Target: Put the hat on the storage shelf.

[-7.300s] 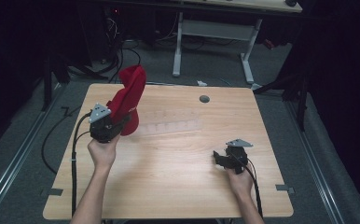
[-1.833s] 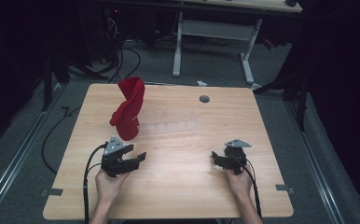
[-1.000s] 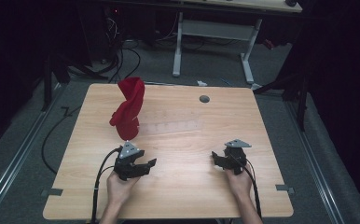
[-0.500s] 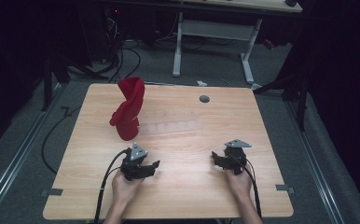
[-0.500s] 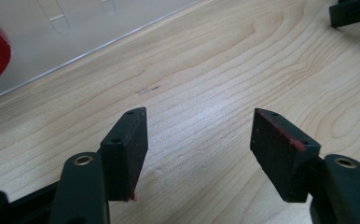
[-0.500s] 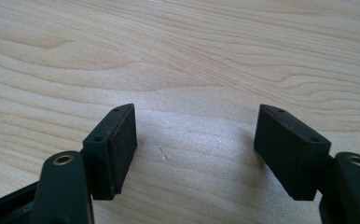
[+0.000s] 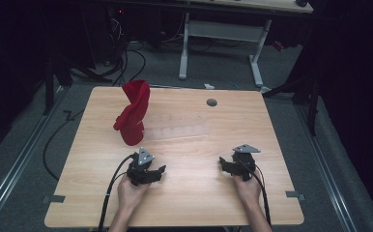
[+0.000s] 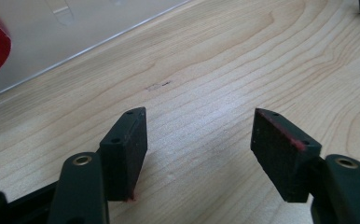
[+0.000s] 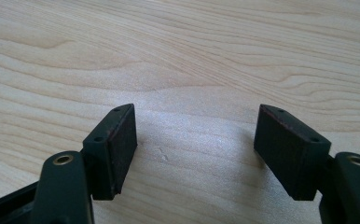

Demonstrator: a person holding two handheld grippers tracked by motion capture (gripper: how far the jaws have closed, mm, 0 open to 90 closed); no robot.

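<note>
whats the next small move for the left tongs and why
Probably none beyond settling: the left tongs are open with nothing between them, low over bare table, level with the right tongs. The red cloth stands draped, apart from both, so the work looks finished.

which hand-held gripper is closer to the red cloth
The left hand-held gripper: it rests just in front of the red cloth, while the right hand-held gripper sits far across the table.
</note>
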